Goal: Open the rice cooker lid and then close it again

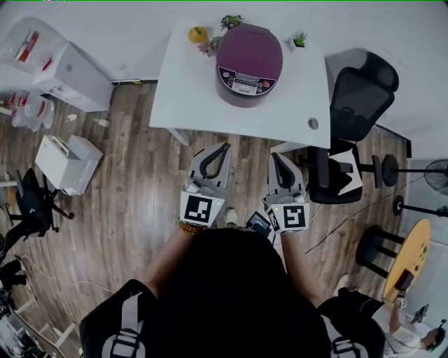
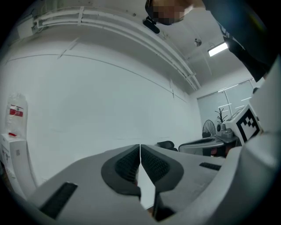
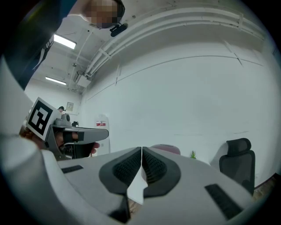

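Observation:
A purple rice cooker [image 1: 246, 64] with its lid down stands at the far side of the white table [image 1: 189, 91]. Its silver control panel faces me. Both grippers hover side by side over the wood floor, short of the table's near edge. My left gripper [image 1: 225, 146] is shut with nothing in it, and my right gripper [image 1: 275, 155] is shut and empty too. In the right gripper view the cooker's lid [image 3: 166, 148] peeks just above the closed jaws [image 3: 142, 149]. The left gripper view shows its shut jaws [image 2: 140, 146] against a bare white wall.
A black office chair [image 1: 358, 101] stands at the table's right end. On the table's back edge sit small potted plants [image 1: 231, 22] and a yellow object [image 1: 198, 33]. White boxes [image 1: 67, 162] and bags lie on the floor at left. A fan [image 1: 437, 175] stands at far right.

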Demonstrator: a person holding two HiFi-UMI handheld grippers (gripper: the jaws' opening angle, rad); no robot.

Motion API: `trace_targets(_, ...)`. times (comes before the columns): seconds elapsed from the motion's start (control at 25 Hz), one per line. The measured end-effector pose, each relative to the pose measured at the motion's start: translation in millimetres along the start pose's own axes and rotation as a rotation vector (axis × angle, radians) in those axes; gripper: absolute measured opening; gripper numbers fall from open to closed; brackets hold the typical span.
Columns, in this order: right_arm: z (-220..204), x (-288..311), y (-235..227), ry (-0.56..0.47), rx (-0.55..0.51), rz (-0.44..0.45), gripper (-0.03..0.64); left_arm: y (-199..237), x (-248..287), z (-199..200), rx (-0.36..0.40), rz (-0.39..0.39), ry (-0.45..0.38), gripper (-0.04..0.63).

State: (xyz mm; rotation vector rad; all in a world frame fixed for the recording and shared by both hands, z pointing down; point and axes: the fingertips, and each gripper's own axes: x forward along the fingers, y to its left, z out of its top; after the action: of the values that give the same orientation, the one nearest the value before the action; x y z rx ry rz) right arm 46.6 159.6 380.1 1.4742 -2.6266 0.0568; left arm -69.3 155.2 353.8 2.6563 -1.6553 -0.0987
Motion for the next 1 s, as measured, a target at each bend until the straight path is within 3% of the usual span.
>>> trace_targets(0.36,32,60,7,-0.036,-0.035,-0.073,0.031,72,19,19,-0.021,-0.011,-0.034,0.025)
trace_targets(0.6,39,80,3,-0.049,-0.052,-0.14,0.03,97,31,15,-0.031,-0.046,-0.029,0.025)
trace_targets(0.8,34,88,-10,-0.044,-0.038,-0.18,0.031,109,37,4,0.017,-0.064,0.027,0.025)
trace_targets(1.0,32,107,-33,-0.05,-0.05,-0.185,0.031,120,53,-7,0.012,-0.045,0.051,0.025)
